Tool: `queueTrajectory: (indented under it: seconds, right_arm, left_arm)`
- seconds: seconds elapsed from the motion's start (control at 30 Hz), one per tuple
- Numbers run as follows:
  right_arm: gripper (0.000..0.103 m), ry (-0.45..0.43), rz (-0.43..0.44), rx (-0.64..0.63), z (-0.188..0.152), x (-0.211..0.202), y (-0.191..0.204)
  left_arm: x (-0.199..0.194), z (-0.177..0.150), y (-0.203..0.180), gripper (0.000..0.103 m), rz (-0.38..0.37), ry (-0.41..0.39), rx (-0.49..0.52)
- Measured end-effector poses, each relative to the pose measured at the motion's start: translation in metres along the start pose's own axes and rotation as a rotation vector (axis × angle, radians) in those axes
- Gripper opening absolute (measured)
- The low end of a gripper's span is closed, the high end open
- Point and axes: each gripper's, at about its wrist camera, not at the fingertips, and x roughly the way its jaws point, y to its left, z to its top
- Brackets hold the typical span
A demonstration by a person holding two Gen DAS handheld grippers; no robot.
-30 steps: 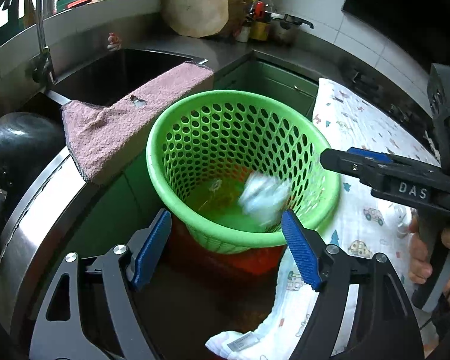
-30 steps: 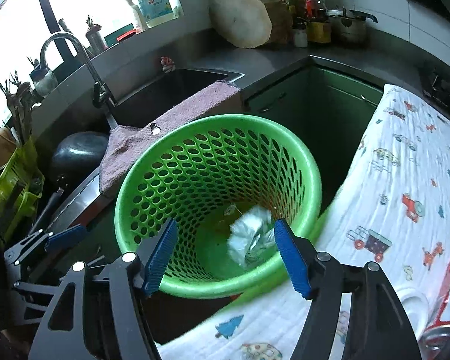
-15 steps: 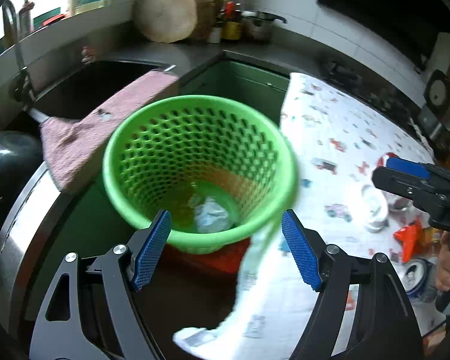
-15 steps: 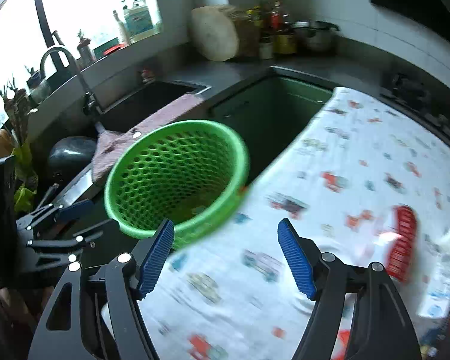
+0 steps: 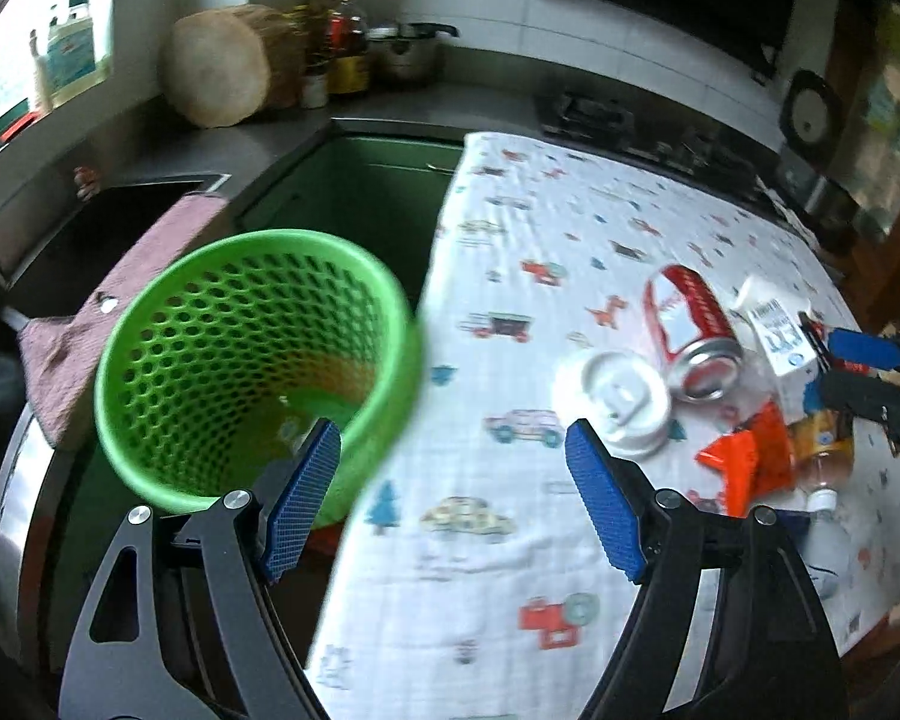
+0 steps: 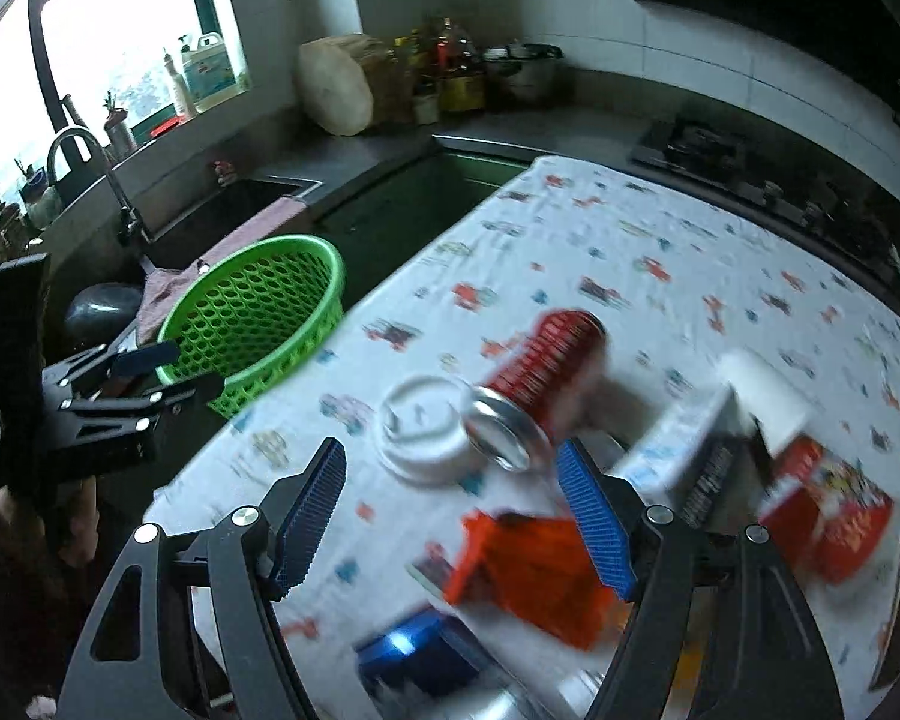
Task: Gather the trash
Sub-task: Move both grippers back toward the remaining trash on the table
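Observation:
A green perforated basket (image 5: 252, 360) (image 6: 252, 312) stands off the table's left edge. Trash lies on the car-print cloth (image 5: 510, 540): a white cup lid (image 5: 615, 402) (image 6: 420, 426), a red can (image 5: 690, 324) (image 6: 546, 372) on its side, a white carton (image 5: 780, 342) (image 6: 678, 450) and an orange wrapper (image 5: 750, 462) (image 6: 528, 564). My left gripper (image 5: 453, 438) (image 6: 174, 372) hangs open and empty over the table's left edge beside the basket. My right gripper (image 6: 450, 456) (image 5: 858, 372) is open above the lid and wrapper, holding nothing.
A red printed pack (image 6: 828, 516) and a blue object (image 6: 414, 654) lie near the right gripper, both blurred. A pink towel (image 5: 60, 348) hangs over the sink edge behind the basket. The sink (image 6: 222, 210), tap (image 6: 90, 168) and hob (image 6: 690, 144) line the counter.
Both grippers swung right from over the basket to over the table. A crumpled white paper that was dropping into the basket came to rest inside. The right jaws widened a little.

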Motion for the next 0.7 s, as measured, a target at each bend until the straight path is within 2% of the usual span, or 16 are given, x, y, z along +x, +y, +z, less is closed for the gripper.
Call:
queueTrajectory:
  seconds: [0.17, 0.37, 0.5, 0.6, 0.7]
  right_arm:
    - [0.071, 0.02, -0.003, 0.026, -0.029, -0.016, -0.023]
    - [0.071, 0.067, 0.028, 0.003, -0.062, -0.025, -0.029]
    - [0.072, 0.105, 0.076, -0.064, -0.08, -0.024, -0.017]
    - [0.08, 0.139, 0.118, -0.139, -0.088, -0.02, -0.004]
    - [0.084, 0.172, 0.12, -0.237, -0.095, -0.012, 0.01]
  left_arm:
    - [0.003, -0.001, -0.03, 0.077, -0.045, 0.014, 0.059]
    - [0.004, -0.006, -0.052, 0.077, -0.058, 0.027, 0.104]
    - [0.007, -0.006, -0.057, 0.077, -0.053, 0.042, 0.109]
    - [0.008, -0.006, -0.059, 0.077, -0.048, 0.046, 0.112]
    - [0.009, -0.007, -0.059, 0.077, -0.048, 0.054, 0.109]
